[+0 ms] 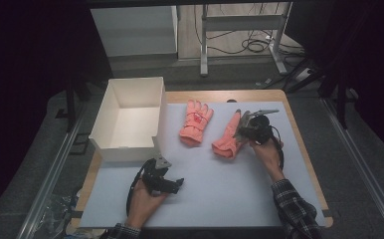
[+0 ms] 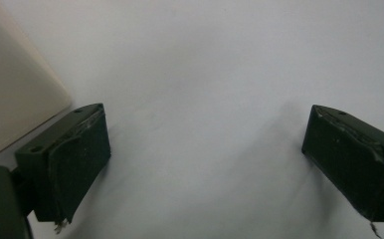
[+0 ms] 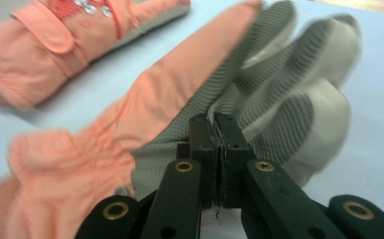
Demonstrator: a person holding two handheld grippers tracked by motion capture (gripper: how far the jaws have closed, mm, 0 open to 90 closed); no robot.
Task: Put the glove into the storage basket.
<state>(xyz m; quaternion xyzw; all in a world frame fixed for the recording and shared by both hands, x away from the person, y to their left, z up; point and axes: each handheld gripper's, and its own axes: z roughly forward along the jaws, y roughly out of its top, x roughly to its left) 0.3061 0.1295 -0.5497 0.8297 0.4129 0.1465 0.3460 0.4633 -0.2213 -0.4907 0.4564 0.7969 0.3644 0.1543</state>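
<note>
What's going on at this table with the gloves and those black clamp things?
A person holds a clamp-like gripper in each hand. The right gripper has its jaws shut on the grey palm fabric of the nearer pink glove lying on the table. The second pink glove lies beside it, untouched. The left gripper rests with its jaws wide open on the bare table, near an open white box with nothing in it.

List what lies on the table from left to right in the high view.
White box → left gripper → left glove → right glove, pinched by the shut right gripper.
</note>
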